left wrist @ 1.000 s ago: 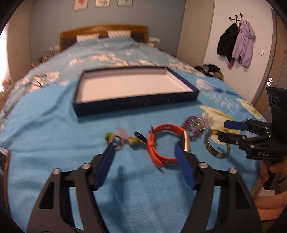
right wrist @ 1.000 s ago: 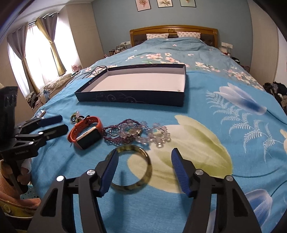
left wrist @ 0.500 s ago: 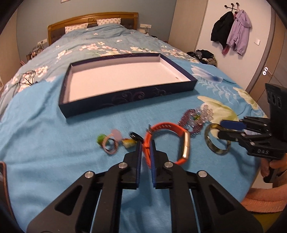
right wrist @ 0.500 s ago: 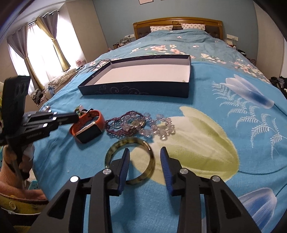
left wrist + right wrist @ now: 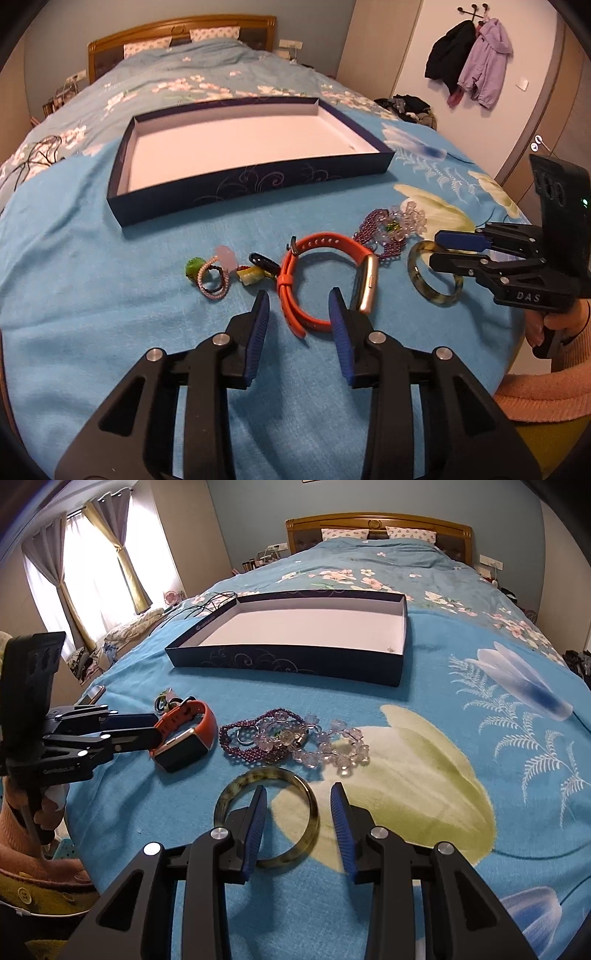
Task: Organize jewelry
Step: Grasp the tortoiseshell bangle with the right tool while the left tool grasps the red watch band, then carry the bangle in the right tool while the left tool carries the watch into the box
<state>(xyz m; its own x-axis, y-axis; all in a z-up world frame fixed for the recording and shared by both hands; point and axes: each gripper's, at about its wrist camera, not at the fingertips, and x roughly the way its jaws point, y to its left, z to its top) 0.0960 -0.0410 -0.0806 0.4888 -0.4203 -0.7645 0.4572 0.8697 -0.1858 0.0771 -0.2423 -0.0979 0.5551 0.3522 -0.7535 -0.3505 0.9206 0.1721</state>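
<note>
Two grippers hover over a row of jewelry on the bed, with the empty box beyond it in the upper middle of both views. At lower centre of the left-wrist view, the left gripper is opening, its jaws partly apart astride the near loop of the orange watch, not pressing it. Further right, the right gripper is partly parted over the mottled bangle, one finger inside the ring, one outside its right rim, gripping nothing.
</note>
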